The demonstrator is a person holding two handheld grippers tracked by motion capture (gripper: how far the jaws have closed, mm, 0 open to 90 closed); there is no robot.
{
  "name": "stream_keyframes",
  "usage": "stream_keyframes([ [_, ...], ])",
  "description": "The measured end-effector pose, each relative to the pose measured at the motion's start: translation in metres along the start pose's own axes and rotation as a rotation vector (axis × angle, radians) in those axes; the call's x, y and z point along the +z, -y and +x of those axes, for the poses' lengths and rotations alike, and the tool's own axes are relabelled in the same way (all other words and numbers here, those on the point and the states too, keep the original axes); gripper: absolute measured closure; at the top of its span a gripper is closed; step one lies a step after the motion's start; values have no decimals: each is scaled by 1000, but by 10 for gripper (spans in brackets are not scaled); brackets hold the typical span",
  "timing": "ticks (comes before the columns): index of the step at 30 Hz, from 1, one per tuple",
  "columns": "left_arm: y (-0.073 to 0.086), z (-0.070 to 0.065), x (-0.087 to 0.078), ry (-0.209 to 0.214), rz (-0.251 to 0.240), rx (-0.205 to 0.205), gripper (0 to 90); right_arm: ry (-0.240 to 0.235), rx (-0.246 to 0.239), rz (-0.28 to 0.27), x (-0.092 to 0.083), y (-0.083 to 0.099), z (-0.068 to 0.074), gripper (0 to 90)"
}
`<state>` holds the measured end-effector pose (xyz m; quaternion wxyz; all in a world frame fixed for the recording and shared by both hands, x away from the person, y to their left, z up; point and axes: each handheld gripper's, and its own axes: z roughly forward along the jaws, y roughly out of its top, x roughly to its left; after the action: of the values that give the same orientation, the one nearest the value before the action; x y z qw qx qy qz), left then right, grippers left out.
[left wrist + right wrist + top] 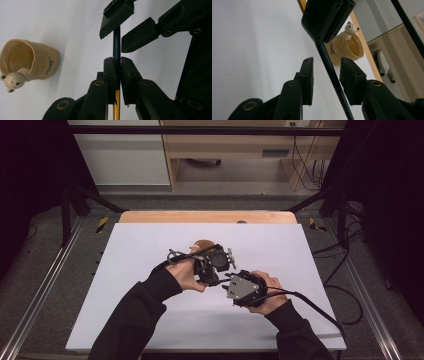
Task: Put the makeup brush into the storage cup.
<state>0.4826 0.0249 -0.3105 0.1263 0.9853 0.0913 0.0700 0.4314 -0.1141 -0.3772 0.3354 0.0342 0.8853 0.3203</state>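
Note:
A thin dark pen (pixel 116 42) with a gold end is clamped between the jaws of my left gripper (pixel 116 61), which is shut on it. The shaft (pixel 334 75) runs on between the jaws of my right gripper (pixel 327 66). Those jaws stand open, with a gap on each side of the shaft. From above, the left gripper (pixel 210 270) and right gripper (pixel 227 282) meet over the middle of the white table top (pixel 150 320). A tan cup (pixel 32 62) with a small bear figure on its rim sits just beyond them (pixel 202 243), and the right gripper view shows this cup (pixel 344 47) too.
The white top ends at a wooden strip (pixel 207 217) on the far side. A black frame rail (pixel 200 130) crosses overhead, and a wooden shelf unit (pixel 235 150) stands beyond. Cables (pixel 345 285) lie on the floor at the right.

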Motion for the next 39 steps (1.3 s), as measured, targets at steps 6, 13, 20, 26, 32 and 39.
stream_keyframes([
  [6, -2, -1, 1, 11, 5, 15, 825, -11, -11, -10, -1, -1, 0, 706],
  [13, -3, -3, 1, 16, 10, 28, 825, -27, -26, -18, 0, -1, 0, 756],
  [20, -2, -2, -1, 28, 2, 44, 825, -46, -55, -18, 0, 0, 2, 796],
  [26, 0, -3, -3, 37, -18, 53, 822, -69, -99, -9, 0, 0, 1, 833],
  [32, 5, -1, -11, 35, -76, 49, 808, -84, -33, -33, -1, -1, 2, 840],
  [39, 29, 12, -36, -27, -200, 16, 607, -93, -49, -1, -1, 2, -2, 840],
])
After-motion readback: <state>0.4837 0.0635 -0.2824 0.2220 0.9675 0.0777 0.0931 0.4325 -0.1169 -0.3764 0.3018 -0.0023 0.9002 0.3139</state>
